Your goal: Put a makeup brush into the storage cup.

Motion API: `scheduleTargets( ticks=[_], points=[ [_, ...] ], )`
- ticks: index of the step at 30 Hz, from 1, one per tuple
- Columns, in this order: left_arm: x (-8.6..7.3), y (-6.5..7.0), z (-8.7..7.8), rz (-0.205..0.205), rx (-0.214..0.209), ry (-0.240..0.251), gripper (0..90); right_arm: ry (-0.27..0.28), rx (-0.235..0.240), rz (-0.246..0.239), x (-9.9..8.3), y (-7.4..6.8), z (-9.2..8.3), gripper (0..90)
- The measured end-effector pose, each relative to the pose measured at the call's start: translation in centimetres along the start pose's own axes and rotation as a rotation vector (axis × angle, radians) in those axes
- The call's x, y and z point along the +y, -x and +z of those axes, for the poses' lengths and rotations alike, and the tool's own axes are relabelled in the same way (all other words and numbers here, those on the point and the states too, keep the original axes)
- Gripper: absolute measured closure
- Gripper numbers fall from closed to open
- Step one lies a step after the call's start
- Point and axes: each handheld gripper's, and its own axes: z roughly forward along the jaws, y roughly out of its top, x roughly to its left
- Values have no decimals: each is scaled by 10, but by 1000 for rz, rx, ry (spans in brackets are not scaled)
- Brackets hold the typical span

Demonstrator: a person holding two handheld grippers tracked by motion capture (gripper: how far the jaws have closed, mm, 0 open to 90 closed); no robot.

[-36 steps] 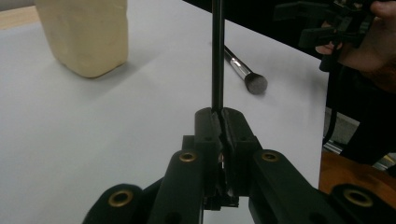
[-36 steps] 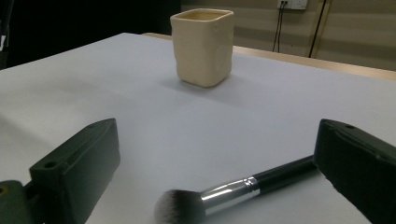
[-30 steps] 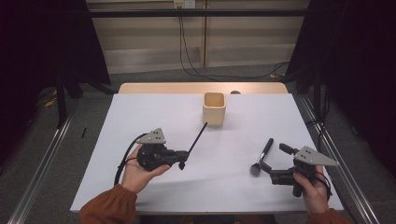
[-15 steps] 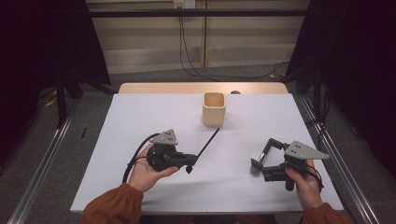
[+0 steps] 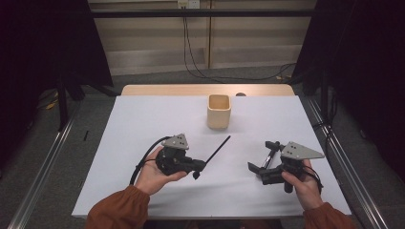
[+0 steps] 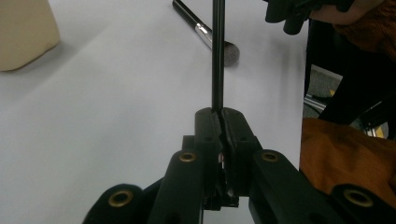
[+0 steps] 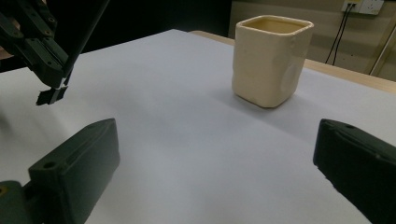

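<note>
- On the white table (image 5: 143, 124) sat a squarish cream cup (image 5: 219, 111), glossy with rounded corners, well away from both hands.
- Left gripper (image 5: 197, 168) was clamped tight on a thin black stick (image 5: 217, 149), which pointed up toward the cup.
- Left gripper view gave what the high view couldn't: jaws pinched together on the stick (image 6: 218, 51), plus a makeup brush (image 6: 208, 33) with a shiny metal collar lying beyond.
- Right gripper (image 5: 255, 171) sat wide open, holding nothing, right next to that brush (image 5: 270, 151).
- Right gripper view showed the dented side of the cup (image 7: 272, 60).
- Couldn't read any labels.
</note>
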Motion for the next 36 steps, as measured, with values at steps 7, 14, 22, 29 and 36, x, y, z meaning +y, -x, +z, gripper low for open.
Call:
scheduleTargets(
  ticks=[7,14,22,29,36],
  points=[
    [8,1,6,19,-28,-42,858,-19,42,13,4,-1,5,5],
    [9,-1,10,43,-32,-112,858,-86,115,12,10,-1,9,5],
    [14,-2,8,74,-30,-187,858,-180,195,-14,13,-1,17,5],
    [19,-3,9,105,-34,-257,858,-274,255,-33,21,-3,23,7],
    [21,-2,12,123,-30,-312,858,-339,271,-76,25,-6,29,10]
  ],
)
